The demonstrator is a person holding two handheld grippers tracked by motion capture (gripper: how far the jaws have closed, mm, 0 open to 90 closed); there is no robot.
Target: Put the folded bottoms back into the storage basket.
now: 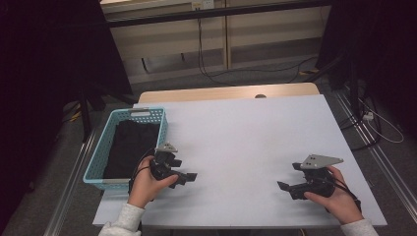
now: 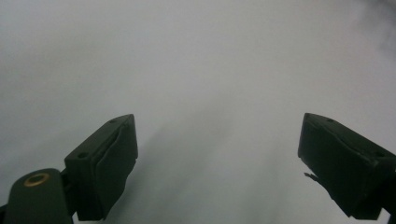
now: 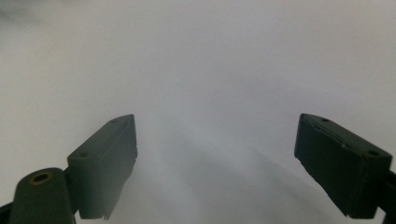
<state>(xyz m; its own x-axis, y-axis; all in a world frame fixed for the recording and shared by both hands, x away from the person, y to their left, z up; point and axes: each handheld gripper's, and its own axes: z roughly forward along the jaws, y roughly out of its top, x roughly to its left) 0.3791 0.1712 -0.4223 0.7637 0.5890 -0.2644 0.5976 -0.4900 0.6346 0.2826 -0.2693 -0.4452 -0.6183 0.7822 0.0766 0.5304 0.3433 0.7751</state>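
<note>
White worktop point(image 1: 246, 142), both hands low over its near edge. Left hand-held gripper point(image 1: 184, 176) sits near-left, jaws spread and pointing right, nothing between them. Right hand-held gripper point(image 1: 286, 187) sits near-right, jaws spread and pointing left, also nothing between them. The two are well apart, facing each other across bare sheet.

Left gripper view: left hand-held gripper point(image 2: 217, 158) released, wide gap between the black pads, plain white surface beyond. Right gripper view: right hand-held gripper point(image 3: 215, 158) released, same wide gap, same white surface.

Nearest thing to either is the black cloth point(image 1: 129, 147), lying folded inside the blue basket point(image 1: 98, 160) on the far-left side of the worktop. Basket stands just to the left of the left hand-held gripper and runs away to the far side; the gripper's body is close to the basket's right wall, but whether they touch I cannot tell. The jaws point away from the cloth. Cloth is well apart from the right hand-held gripper, across most of the worktop's width.

Grey three-cornered plates sit on top of both grippers. Cables trail back over the wrists.
</note>
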